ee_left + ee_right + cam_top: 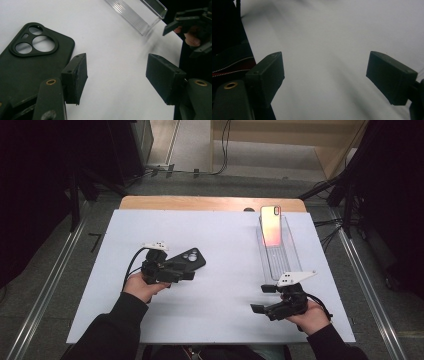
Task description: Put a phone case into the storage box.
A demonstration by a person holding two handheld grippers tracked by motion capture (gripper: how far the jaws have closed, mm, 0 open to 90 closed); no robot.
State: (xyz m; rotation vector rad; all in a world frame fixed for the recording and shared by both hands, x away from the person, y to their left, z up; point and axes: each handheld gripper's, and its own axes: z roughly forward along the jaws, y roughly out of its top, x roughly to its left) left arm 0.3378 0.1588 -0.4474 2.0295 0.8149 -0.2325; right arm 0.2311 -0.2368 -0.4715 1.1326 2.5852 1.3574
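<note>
Matte white table (220, 285), rounded dark phone case (27, 67)

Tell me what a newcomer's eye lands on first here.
The pink-glowing phone standing upright at the far end of the clear plastic tray on the table's right side. Next, the dark phone case lying camera-cutouts up at centre-left, beside the open left gripper.

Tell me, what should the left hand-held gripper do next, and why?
Probably lift clear. The left hand-held gripper is open with nothing between its jaws, and the dark phone case lies flat on the white table beside it, so it looks set down.
</note>
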